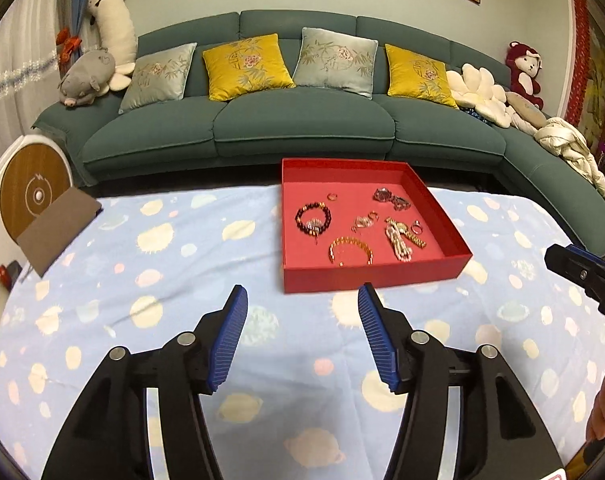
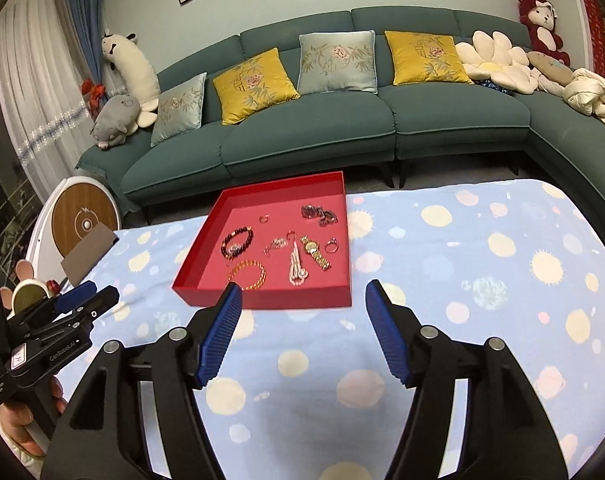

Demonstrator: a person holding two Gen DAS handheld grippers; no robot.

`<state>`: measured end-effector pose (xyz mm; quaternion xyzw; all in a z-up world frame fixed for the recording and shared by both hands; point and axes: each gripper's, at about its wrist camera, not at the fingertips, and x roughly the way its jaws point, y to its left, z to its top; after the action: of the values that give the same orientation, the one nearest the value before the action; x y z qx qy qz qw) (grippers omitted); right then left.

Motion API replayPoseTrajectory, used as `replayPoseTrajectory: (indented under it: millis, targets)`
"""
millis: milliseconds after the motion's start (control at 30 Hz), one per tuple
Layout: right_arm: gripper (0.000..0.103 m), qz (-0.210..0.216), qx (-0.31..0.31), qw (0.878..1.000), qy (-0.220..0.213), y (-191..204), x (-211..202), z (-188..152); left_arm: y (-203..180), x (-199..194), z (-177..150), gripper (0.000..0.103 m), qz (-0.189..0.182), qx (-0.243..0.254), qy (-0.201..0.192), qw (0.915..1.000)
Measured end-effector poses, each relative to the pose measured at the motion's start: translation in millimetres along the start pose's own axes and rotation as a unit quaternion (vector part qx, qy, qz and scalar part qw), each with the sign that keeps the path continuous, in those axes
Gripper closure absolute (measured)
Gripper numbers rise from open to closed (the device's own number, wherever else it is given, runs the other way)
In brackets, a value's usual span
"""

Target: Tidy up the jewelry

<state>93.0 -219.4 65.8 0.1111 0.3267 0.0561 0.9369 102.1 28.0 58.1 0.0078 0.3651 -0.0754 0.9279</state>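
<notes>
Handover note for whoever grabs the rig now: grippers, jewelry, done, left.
Left gripper: open, nothing between its jaws, held over the blue patterned cloth short of the tray.
Right gripper: open, also empty, at the tray's near edge.
Red tray sits on the cloth at the sofa side. All the jewelry in view lies loose in it: dark bead bracelet, gold bangle, pearl strand, gold watch, dark watch and small rings.
Done: no piece lies on the cloth.
Left: the pieces are scattered, unsorted; whether more arranging is wanted, I cannot tell.

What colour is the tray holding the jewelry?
Red tray with a pinkish-red floor, clearest in the left wrist view.
</notes>
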Motion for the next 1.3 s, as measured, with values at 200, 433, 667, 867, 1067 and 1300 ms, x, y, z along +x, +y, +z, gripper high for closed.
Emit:
replayPoseTrajectory:
  millis: [200, 433, 667, 867, 1067, 1300]
  targets:
    - [0.025, -0.004, -0.025, 1.0, 0.001, 24.6, -10.9, -35.8, 2.2, -0.5, -34.6, 0.047, 0.013, -0.041, 0.029, 0.9986]
    - [0.013, -0.039, -0.069, 0.997, -0.008, 40.1, -6.8, -51.8, -6.8, 7.2, -48.5, 0.046, 0.034, -0.028, 0.022, 0.9988]
    - [0.009, -0.054, -0.08, 0.995, 0.004, 42.2, 6.9, -63.8, -21.6, 18.5, -58.6, 0.041, 0.057, 0.013, 0.032, 0.9978]
    - [0.008, -0.07, -0.11, 0.991, 0.015, 51.6, 14.4, -76.2, -26.8, 21.7, -65.7, 0.037, 0.064, 0.017, 0.038, 0.997]
    - [0.007, -0.083, -0.124, 0.989, 0.009, 55.0, 14.7, -81.0, -30.5, 18.2, -71.2, 0.032, 0.058, 0.021, 0.035, 0.9975]
    - [0.007, -0.089, -0.119, 0.989, 0.007, 57.9, 16.6, -82.9, -29.4, 16.6, -72.0, 0.031, 0.065, 0.016, 0.037, 0.9971]
